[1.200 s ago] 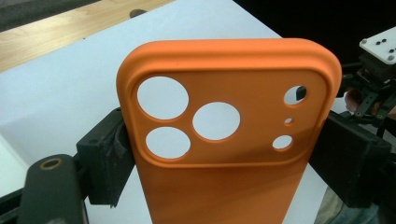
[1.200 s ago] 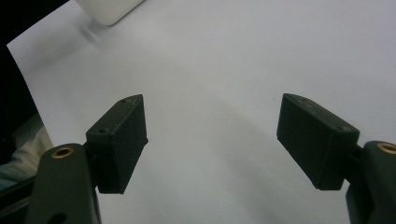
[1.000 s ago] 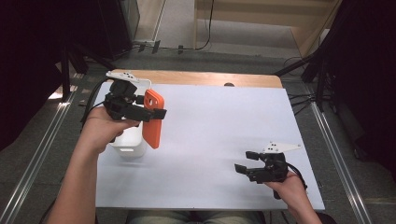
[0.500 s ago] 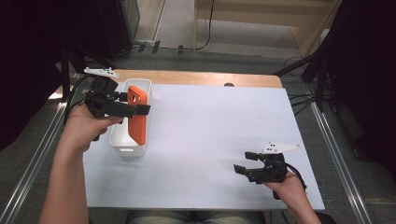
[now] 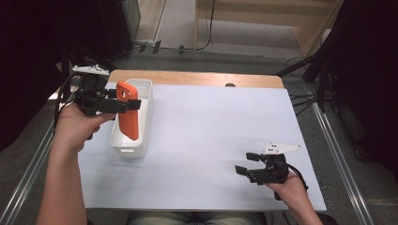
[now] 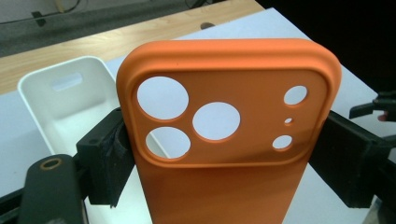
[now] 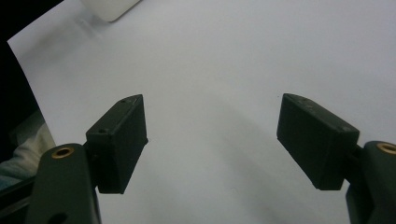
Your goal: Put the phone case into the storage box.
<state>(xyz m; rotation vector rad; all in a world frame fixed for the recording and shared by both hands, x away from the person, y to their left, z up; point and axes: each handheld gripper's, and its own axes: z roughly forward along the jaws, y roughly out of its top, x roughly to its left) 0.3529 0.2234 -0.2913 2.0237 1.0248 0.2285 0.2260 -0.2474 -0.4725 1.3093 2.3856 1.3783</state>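
White sheet covers the table (image 5: 211,154), a wooden strip along the far edge, dark floor and cables around it; white bin (image 5: 143,136) sits lengthways at the sheet's left side.

Left gripper (image 5: 123,106) clamped across an orange phone case (image 5: 128,117), pads pressing the two long edges just below the camera cut-outs; in the left gripper view the case (image 6: 224,140) stands upright between the jaws, cut-out end uppermost, with the bin's (image 6: 56,107) empty interior behind and below it; high view puts the case's lower end over the bin, seemingly inside its rim, though whether it touches the bottom cannot be told.

Right gripper (image 5: 247,168) rests low over the sheet near the front right corner, well apart from bin and case; jaws wide apart, nothing between them; the right gripper view shows bare white sheet beyond the pads and a corner of the bin (image 7: 109,7) at top.

Step in hand, as judged: setting the case down in the bin.

- keep the case centred between the bin's long walls; it is narrow clearance, a tilt would catch the rim
- lower until the bottom end bears, then lean it flat along the bin rather than dropping it from height
- part the jaws only once the case is supported; soft silicone may cling to a pad, so withdraw straight up
- risk: a light bin could slide if nudged; the right gripper is free to steady it
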